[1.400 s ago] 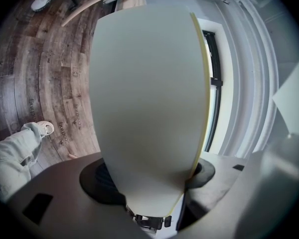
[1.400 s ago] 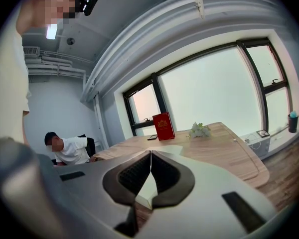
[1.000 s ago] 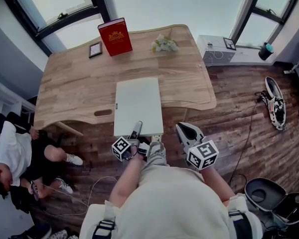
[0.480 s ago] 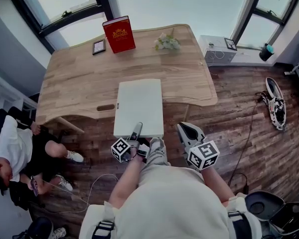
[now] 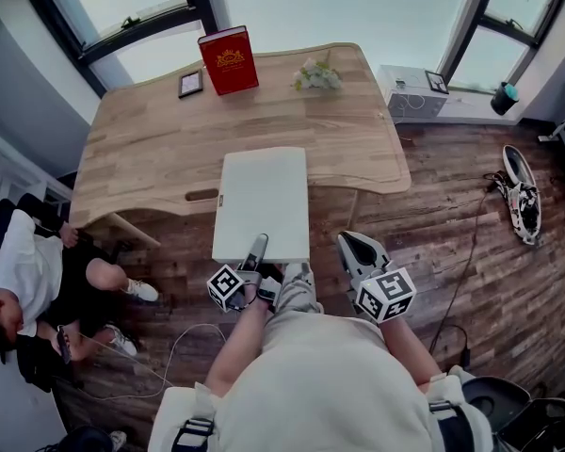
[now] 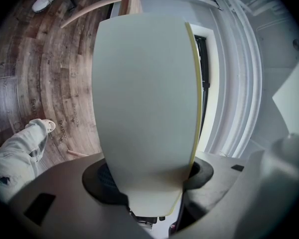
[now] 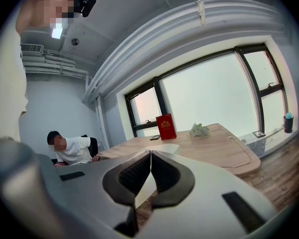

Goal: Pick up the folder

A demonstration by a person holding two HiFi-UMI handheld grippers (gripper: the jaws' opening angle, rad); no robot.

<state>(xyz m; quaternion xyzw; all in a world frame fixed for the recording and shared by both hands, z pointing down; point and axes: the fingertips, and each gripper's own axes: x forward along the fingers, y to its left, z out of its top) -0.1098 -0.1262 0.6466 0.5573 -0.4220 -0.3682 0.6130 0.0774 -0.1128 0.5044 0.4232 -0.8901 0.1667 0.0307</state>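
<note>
The white folder (image 5: 262,201) lies flat in the air, its far half over the wooden table (image 5: 141,149) and its near half out past the front edge. My left gripper (image 5: 255,250) is shut on the middle of its near edge. In the left gripper view the folder (image 6: 144,93) fills the picture, clamped between the pads of the left gripper (image 6: 149,183), with a yellow edge along its right side. My right gripper (image 5: 351,246) hangs to the folder's right over the floor, shut and empty. In the right gripper view the right gripper (image 7: 150,156) has its pads together.
A red book (image 5: 229,60) stands at the table's far edge, with a small picture frame (image 5: 190,84) to its left and a bunch of flowers (image 5: 315,76) to its right. A person (image 5: 28,281) sits on the floor at left. A cable (image 5: 169,356) runs across the floorboards.
The left gripper has drawn the folder slightly toward me and upward, so more of it overhangs the table's front edge. The right gripper has shifted only a little.
</note>
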